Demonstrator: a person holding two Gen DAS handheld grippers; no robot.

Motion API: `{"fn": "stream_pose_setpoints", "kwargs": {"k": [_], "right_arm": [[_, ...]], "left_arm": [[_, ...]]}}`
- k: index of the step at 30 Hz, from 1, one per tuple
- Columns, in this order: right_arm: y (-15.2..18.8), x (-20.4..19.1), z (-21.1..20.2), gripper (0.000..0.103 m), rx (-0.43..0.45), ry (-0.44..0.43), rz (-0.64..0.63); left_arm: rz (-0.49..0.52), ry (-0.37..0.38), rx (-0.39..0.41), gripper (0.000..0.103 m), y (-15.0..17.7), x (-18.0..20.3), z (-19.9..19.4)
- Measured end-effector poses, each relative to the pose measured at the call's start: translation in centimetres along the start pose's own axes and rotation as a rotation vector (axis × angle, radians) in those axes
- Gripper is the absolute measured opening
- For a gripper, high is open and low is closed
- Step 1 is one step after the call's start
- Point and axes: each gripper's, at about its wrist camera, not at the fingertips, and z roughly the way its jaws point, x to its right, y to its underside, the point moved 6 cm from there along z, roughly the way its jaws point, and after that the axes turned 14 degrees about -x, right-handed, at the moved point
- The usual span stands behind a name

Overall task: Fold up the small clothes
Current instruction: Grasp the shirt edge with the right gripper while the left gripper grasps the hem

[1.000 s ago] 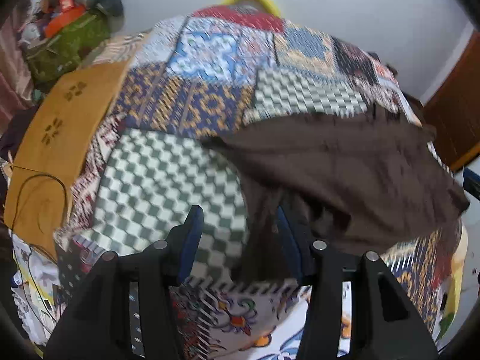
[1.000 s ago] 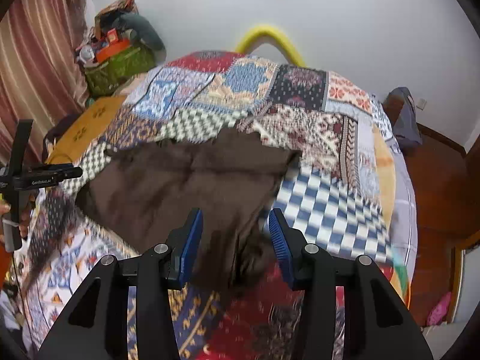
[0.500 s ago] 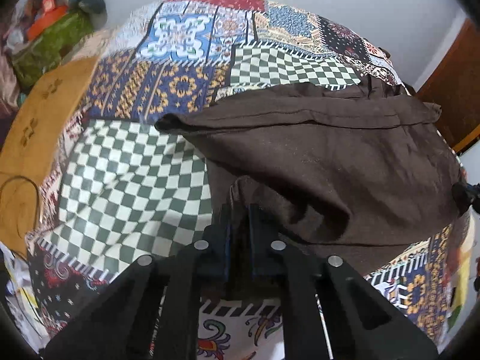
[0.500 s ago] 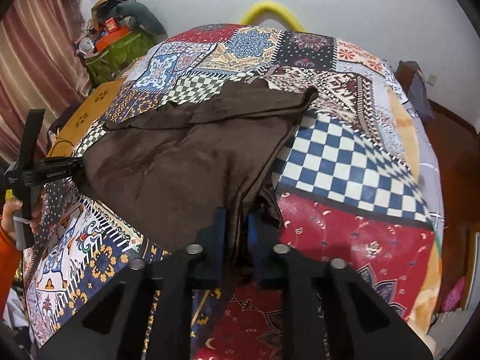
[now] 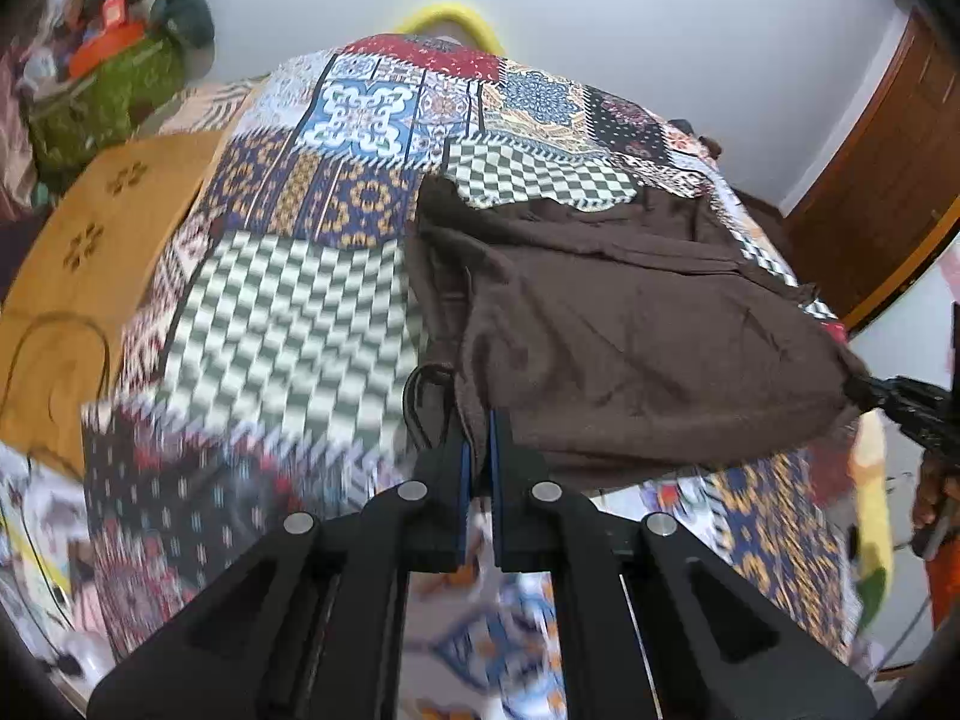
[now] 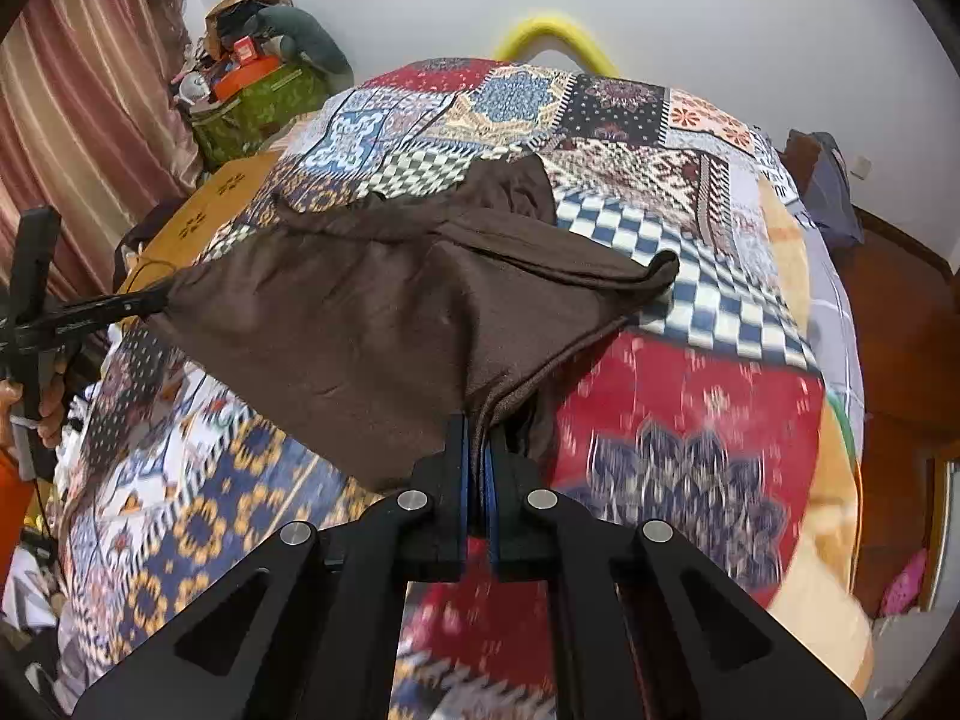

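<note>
The brown garment (image 6: pixel 384 324) is lifted off the patchwork quilt (image 6: pixel 690 420) along its near edge, while its far edge rests on the quilt toward the yellow hoop (image 6: pixel 552 30). The left gripper (image 5: pixel 477 450) is clamped on one near corner and the right gripper (image 6: pixel 477 450) on the other, so the cloth hangs taut between them. This two-corner hold likely sets up carrying the near edge over toward the far edge for a fold.

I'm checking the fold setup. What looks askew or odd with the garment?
Nothing is damaged. The brown garment is not flat: both the left gripper and right gripper pinch its near edge, lifting it off the quilt, and its far end is bunched.
</note>
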Motion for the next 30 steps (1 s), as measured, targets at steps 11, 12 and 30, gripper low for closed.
{"fn": "stream_pose_setpoints", "kwargs": {"k": [11,12,30], "right_arm": [[5.3,-5.6,-0.2,0.004,-0.078,-0.043,-0.124],[5.7,-6.1,0.3,0.004,-0.092,-0.041,-0.135],[1.7,-3.4,0.1,0.034,-0.006,0.048,-0.03]], "left_arm": [[-0.002,-0.035,-0.09,0.004,11.6,-2.5,-1.7],[-0.004,-0.041,-0.103,0.004,12.4,-2.9,-1.6],[-0.154,-0.135,-0.04,0.036,6.5,-8.8,-2.8]]}}
